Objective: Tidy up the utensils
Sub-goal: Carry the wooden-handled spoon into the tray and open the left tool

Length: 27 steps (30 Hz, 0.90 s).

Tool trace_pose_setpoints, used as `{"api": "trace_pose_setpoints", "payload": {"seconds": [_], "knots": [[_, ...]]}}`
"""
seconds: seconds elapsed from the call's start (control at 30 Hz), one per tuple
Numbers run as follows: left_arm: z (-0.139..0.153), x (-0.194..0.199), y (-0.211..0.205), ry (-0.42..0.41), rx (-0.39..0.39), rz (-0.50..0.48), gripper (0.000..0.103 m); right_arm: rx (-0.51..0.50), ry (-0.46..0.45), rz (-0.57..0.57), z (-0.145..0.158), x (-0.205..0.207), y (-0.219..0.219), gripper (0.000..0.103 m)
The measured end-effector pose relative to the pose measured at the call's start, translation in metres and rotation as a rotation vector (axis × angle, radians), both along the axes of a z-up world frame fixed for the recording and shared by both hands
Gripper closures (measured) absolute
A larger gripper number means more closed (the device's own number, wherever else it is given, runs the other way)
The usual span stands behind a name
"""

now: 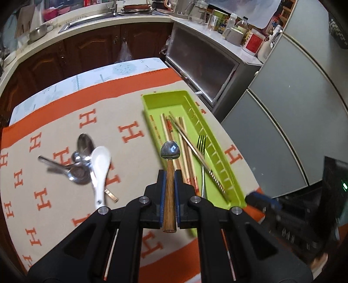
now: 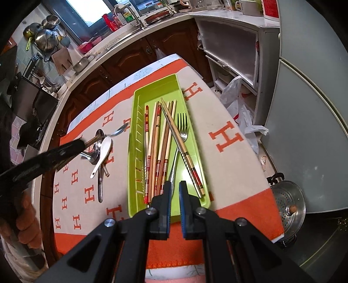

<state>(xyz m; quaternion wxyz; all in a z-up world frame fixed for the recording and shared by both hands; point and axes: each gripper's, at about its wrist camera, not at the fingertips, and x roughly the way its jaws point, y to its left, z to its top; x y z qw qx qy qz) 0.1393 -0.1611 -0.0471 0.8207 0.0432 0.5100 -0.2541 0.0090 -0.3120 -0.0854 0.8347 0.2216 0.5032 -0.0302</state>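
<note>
Both views are fisheye, so the edges bend hard: the fridge [image 1: 293, 113] and counter line curve like a bowl, and the corners go black. Lighting is fairly dim and warm indoors, with daylight coming through the window [image 2: 91, 10], which is blown out white. The left wrist view has motion blur: the metal spoons [image 1: 78, 161] on the table [image 1: 65, 113] are smeared, and so is the right claw [image 1: 263, 200] at the edge. The right wrist view is sharper. Glare shows on the spoon bowl [image 1: 170, 150]. Shadows are soft.
</note>
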Motion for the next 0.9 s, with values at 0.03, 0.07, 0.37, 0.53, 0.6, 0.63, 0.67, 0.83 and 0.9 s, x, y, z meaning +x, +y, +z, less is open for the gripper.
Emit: {"api": "trace_pose_setpoints", "payload": {"seconds": [0.03, 0.07, 0.37, 0.53, 0.6, 0.63, 0.67, 0.83, 0.9], "knots": [[-0.005, 0.003, -0.007, 0.009, 0.003, 0.0, 0.098, -0.003, 0.0, -0.001, 0.0, 0.0, 0.0, 0.096], [-0.013, 0.005, -0.014, 0.023, 0.009, 0.0, 0.098, -0.008, -0.001, 0.0, 0.0, 0.0, 0.001, 0.096], [-0.06, -0.016, -0.037, 0.059, 0.107, -0.071, 0.098, -0.045, 0.0, -0.018, 0.002, -0.003, -0.001, 0.097], [-0.061, -0.032, -0.029, 0.053, 0.121, -0.084, 0.097, -0.036, 0.003, -0.019, 0.001, 0.0, -0.001, 0.096], [-0.06, -0.034, -0.025, 0.055, 0.12, -0.079, 0.097, -0.036, 0.003, -0.013, 0.001, 0.001, 0.001, 0.096], [-0.058, -0.034, -0.021, 0.055, 0.116, -0.073, 0.097, -0.036, 0.004, -0.011, 0.001, 0.001, 0.002, 0.096], [-0.056, -0.035, -0.017, 0.055, 0.113, -0.066, 0.096, -0.036, 0.004, -0.01, 0.001, 0.001, 0.003, 0.096], [-0.048, -0.036, 0.0, 0.052, 0.082, -0.017, 0.069, -0.034, 0.002, -0.014, 0.002, 0.0, 0.005, 0.096], [-0.045, -0.037, 0.007, 0.047, 0.068, 0.004, 0.065, -0.032, 0.002, -0.013, 0.002, 0.0, 0.006, 0.096]]}}
